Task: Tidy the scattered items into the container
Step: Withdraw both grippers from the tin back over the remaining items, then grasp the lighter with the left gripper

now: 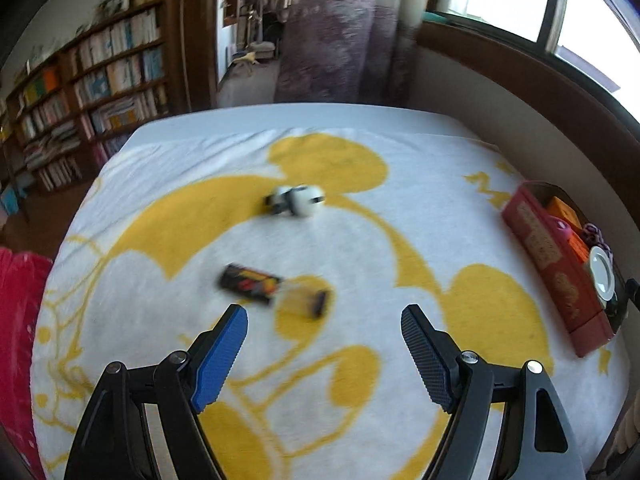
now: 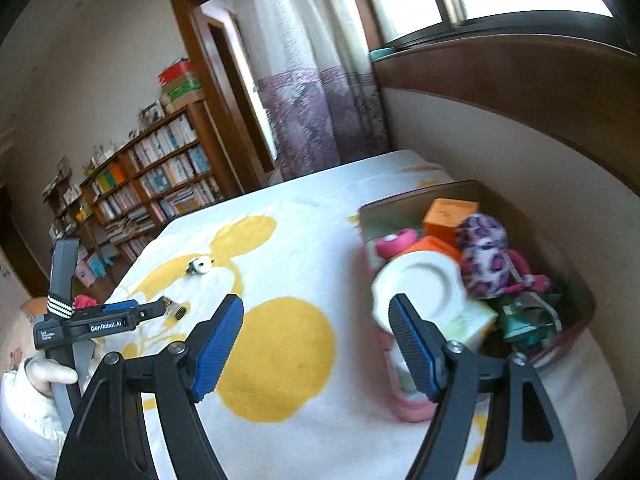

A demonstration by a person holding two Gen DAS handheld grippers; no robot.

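On the white and yellow blanket (image 1: 360, 240) lie a black packet (image 1: 250, 289), a small clear jar with a dark lid (image 1: 306, 300) and a white and black toy (image 1: 298, 199). My left gripper (image 1: 324, 313) hangs open just short of the jar and packet, with nothing between its pads. A red box (image 1: 552, 276) at the right edge holds several items. In the right wrist view my right gripper (image 2: 316, 301) stands open and empty beside that box (image 2: 408, 408), which holds a white dish (image 2: 424, 280), an orange carton (image 2: 448, 212) and a leopard-print pouch (image 2: 484, 256).
A hand (image 2: 48, 376) holds the left gripper (image 2: 158, 309) at the bed's left side. A bookshelf (image 1: 92, 92) stands beyond the bed. A curtain (image 1: 340, 40) and a wooden wall panel (image 2: 520, 92) border the far and right sides. Red cloth (image 1: 16, 340) lies at the left.
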